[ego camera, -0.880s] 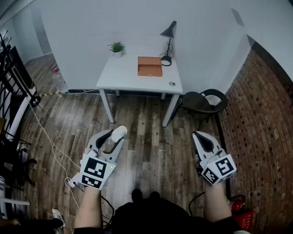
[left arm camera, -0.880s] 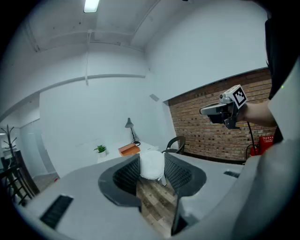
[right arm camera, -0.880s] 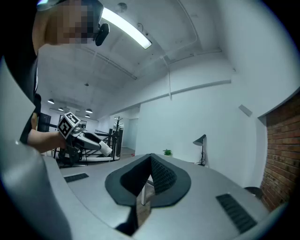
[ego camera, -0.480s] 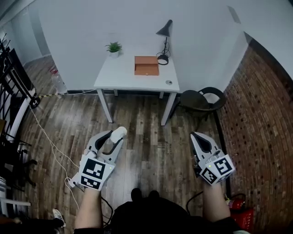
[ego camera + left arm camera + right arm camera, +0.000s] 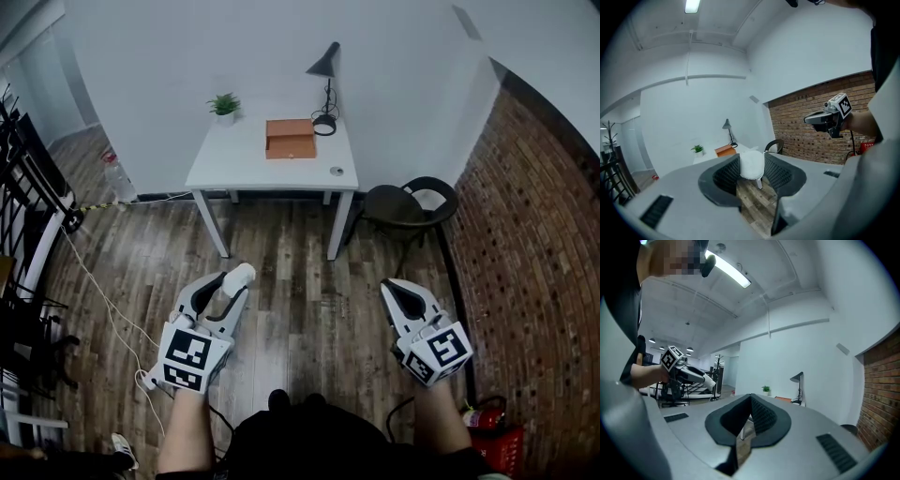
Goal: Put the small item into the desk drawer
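My left gripper (image 5: 230, 282) is low over the wooden floor, shut on a small white item (image 5: 242, 274) at its tips. In the left gripper view that white item (image 5: 752, 165) sits pressed between the two dark pads. My right gripper (image 5: 387, 285) hangs level with it on the right, jaws shut and empty; in the right gripper view its tips (image 5: 750, 396) meet. Well ahead stands a white desk (image 5: 239, 169) with a small orange-brown drawer box (image 5: 290, 139) on it.
On the desk are a potted plant (image 5: 224, 105), a black lamp (image 5: 324, 94) and a small round thing (image 5: 337, 172). A dark chair (image 5: 410, 204) stands right of the desk by the brick wall (image 5: 544, 234). A white cable (image 5: 98, 291) and black racks (image 5: 28, 187) are on the left.
The desk has slid left and a little lower in the head view. Both grippers sit slightly higher. The left gripper holds the white item throughout.
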